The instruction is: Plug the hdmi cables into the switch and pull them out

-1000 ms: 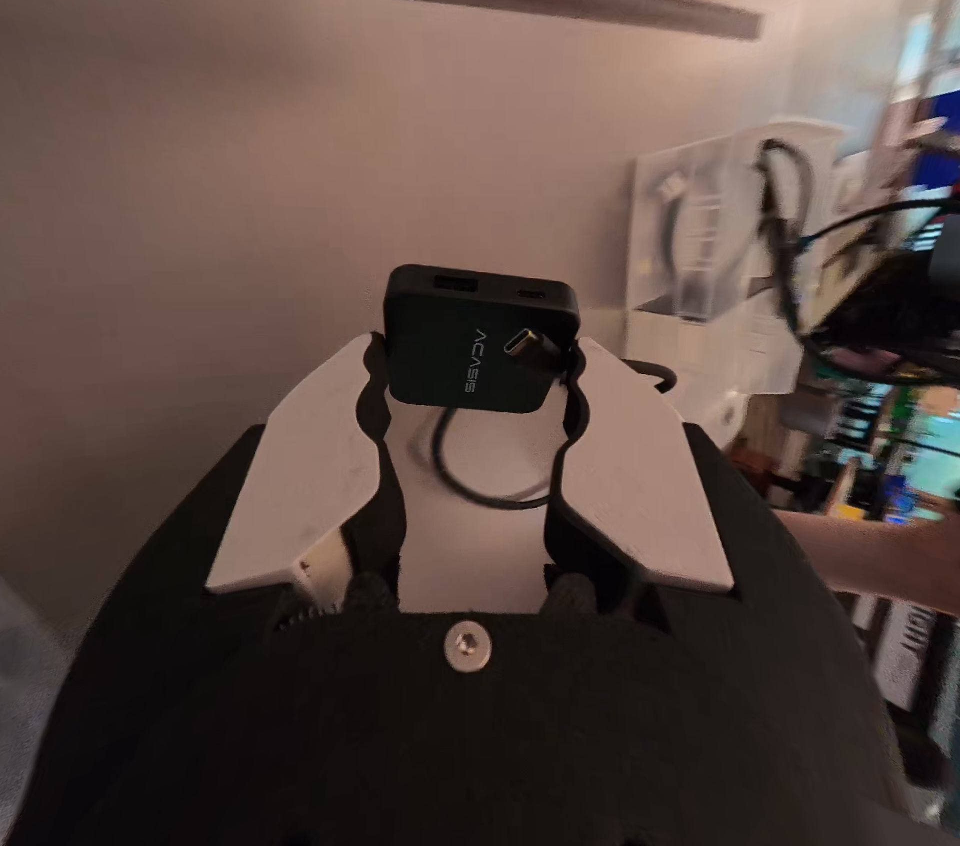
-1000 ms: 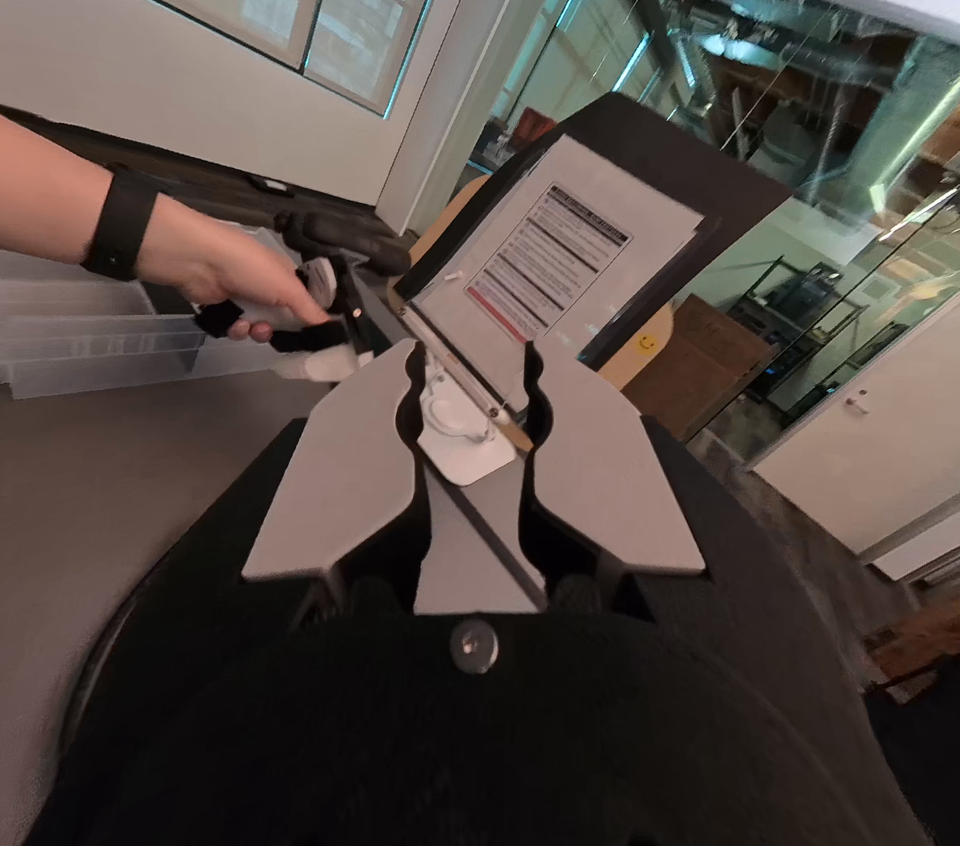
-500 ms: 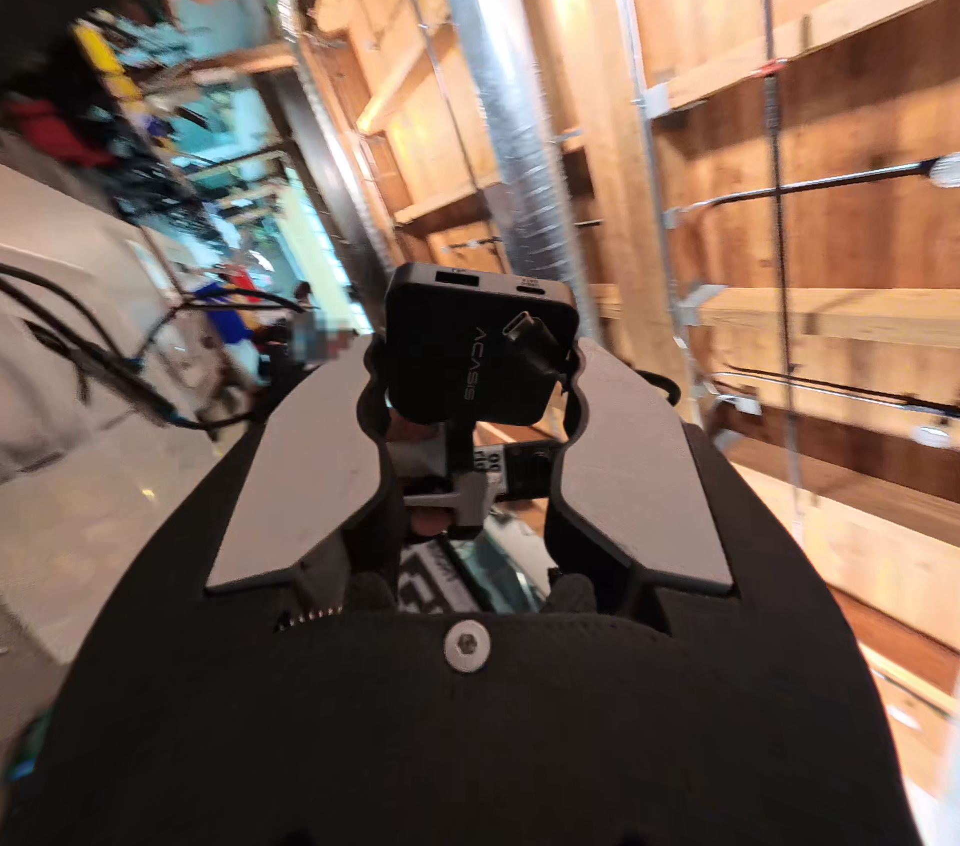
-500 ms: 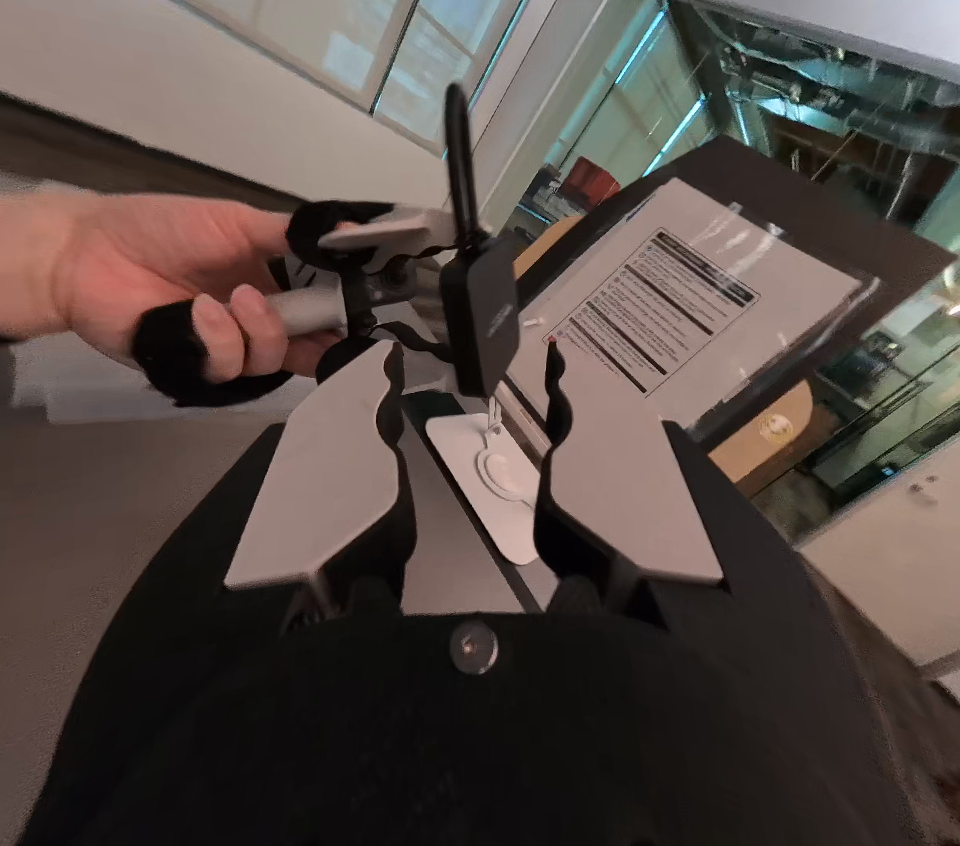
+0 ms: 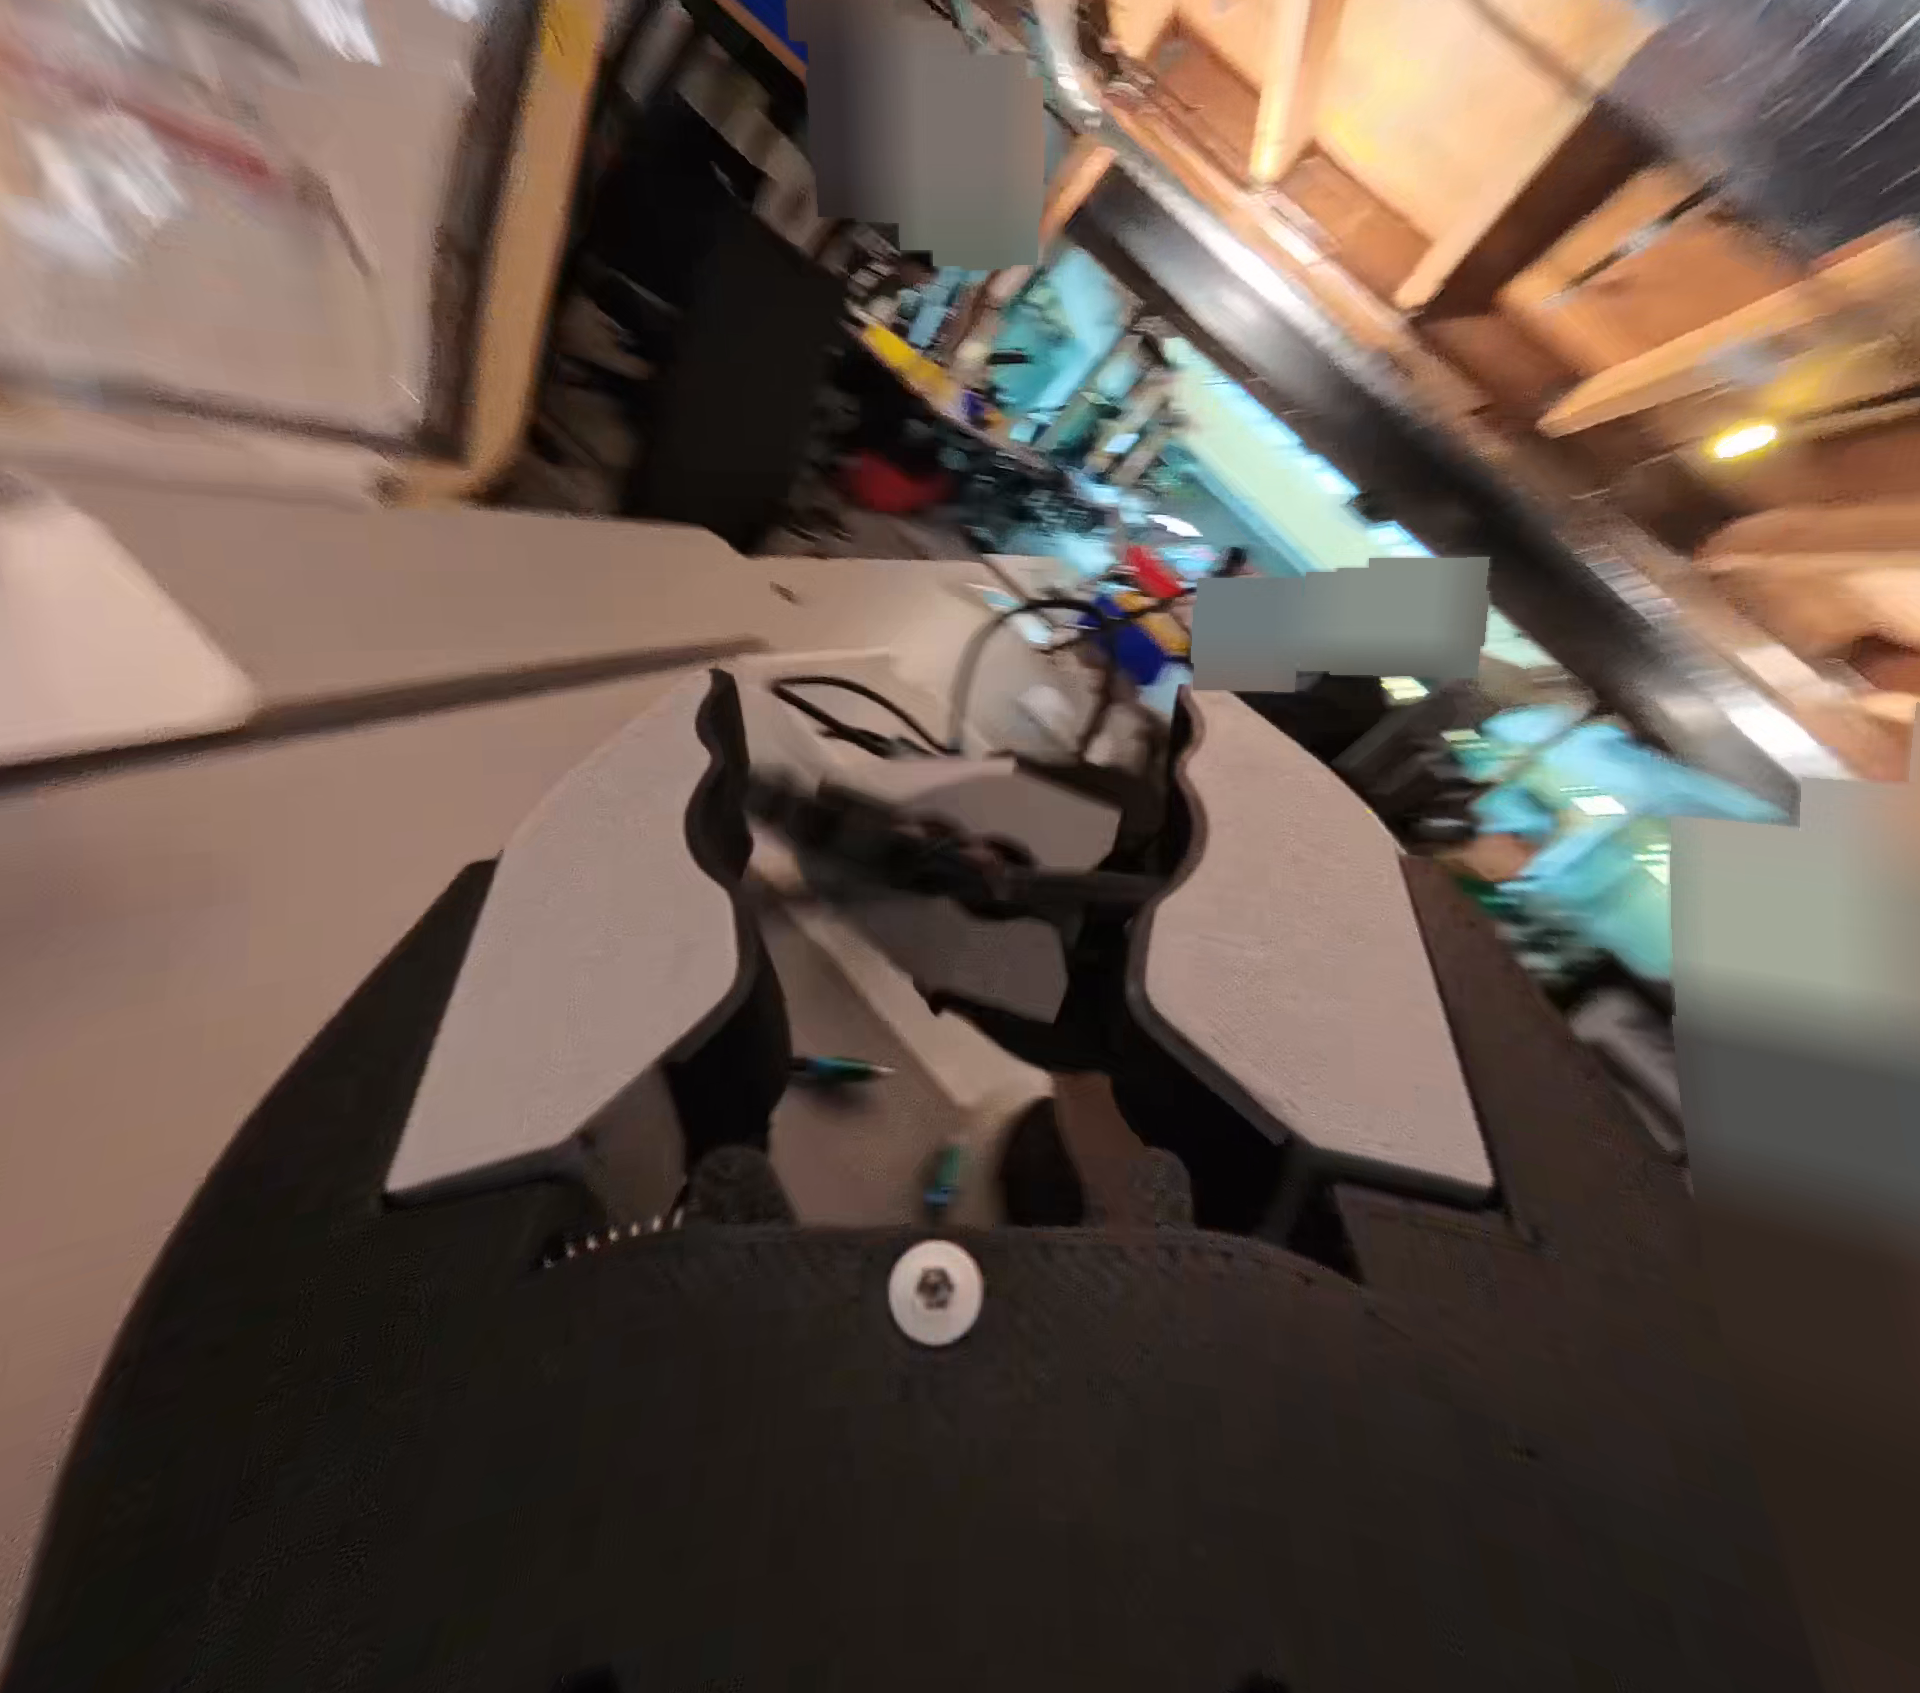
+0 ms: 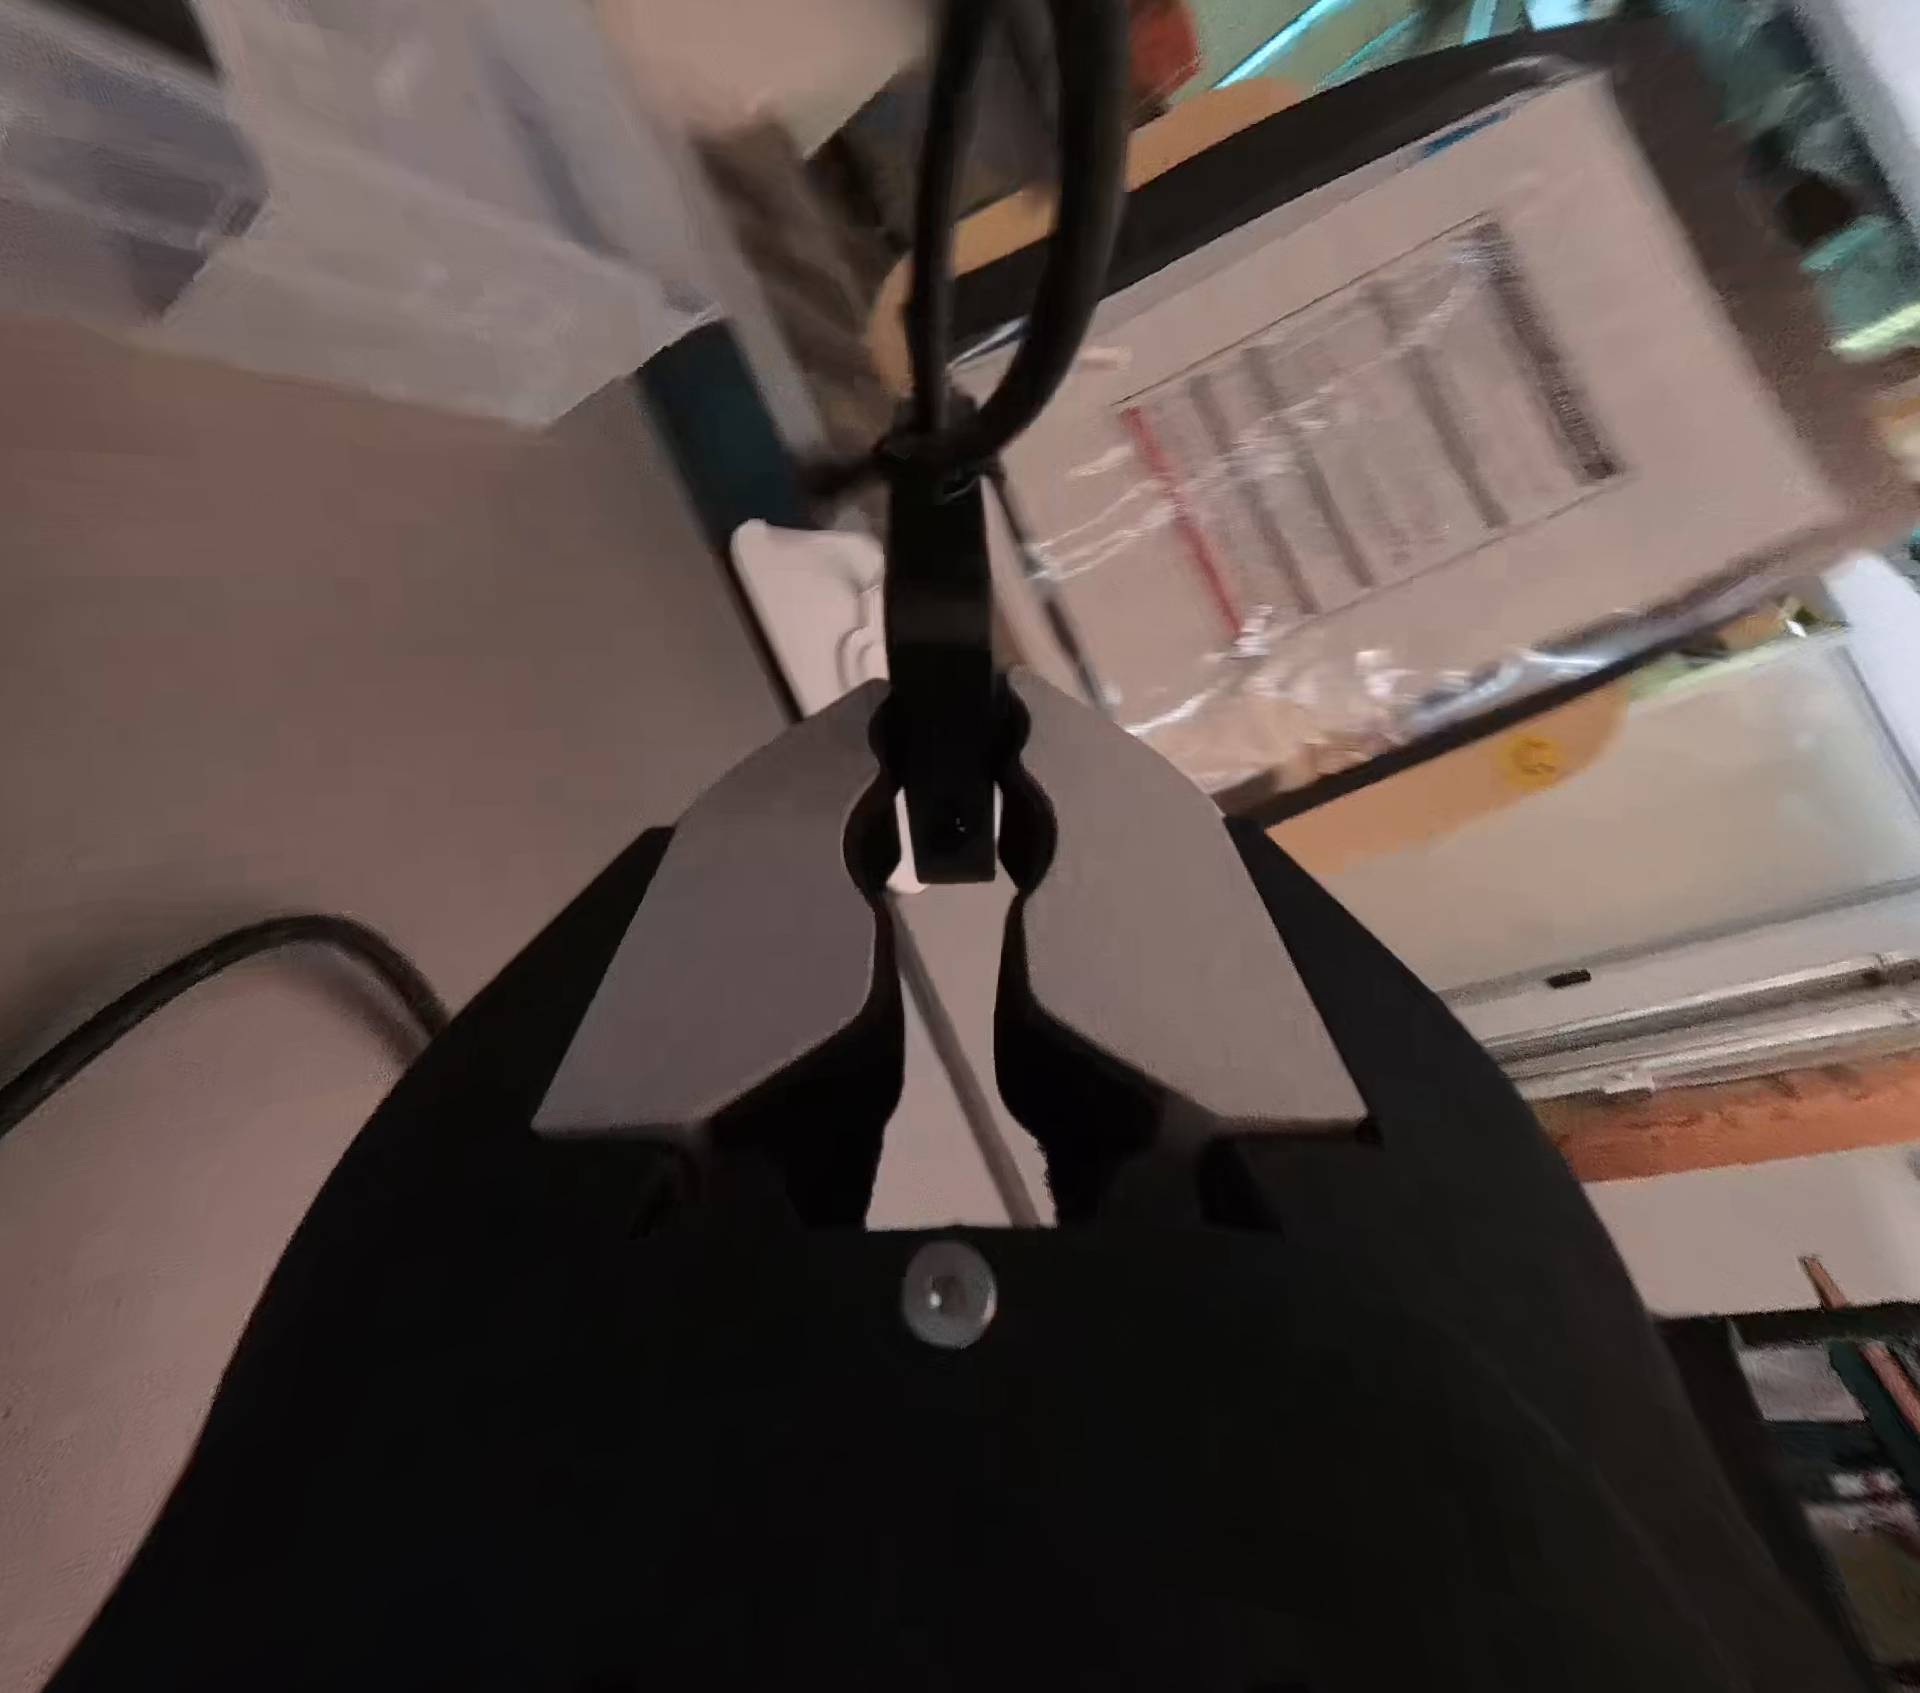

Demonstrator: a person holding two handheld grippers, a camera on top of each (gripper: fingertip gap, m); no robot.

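Note:
My right gripper (image 6: 948, 698) is shut on the black switch (image 6: 940, 604), seen edge-on and sticking out past the fingertips. The switch's short black cable (image 6: 1081, 85) loops up above it. My left gripper (image 5: 951, 698) is open and empty, held above the grey table (image 5: 260, 864). Through its gap the left wrist view shows the right gripper (image 5: 935, 802), blurred, with a hand (image 5: 1081, 1124) behind it. I cannot make out the switch in that view. No HDMI plug shows clearly in either view.
Clear plastic bins (image 6: 312, 137) stand at the table's far side. A dark board with a laminated sheet (image 6: 1403, 417) stands to the right, with a white pad (image 6: 800, 604) at its foot. A black cable (image 6: 260, 947) lies on the table. Both views are motion-blurred.
The switch has passed from my left gripper to my right. The left opened and let it go; the right closed on it. Both grippers swung round and now face each other.

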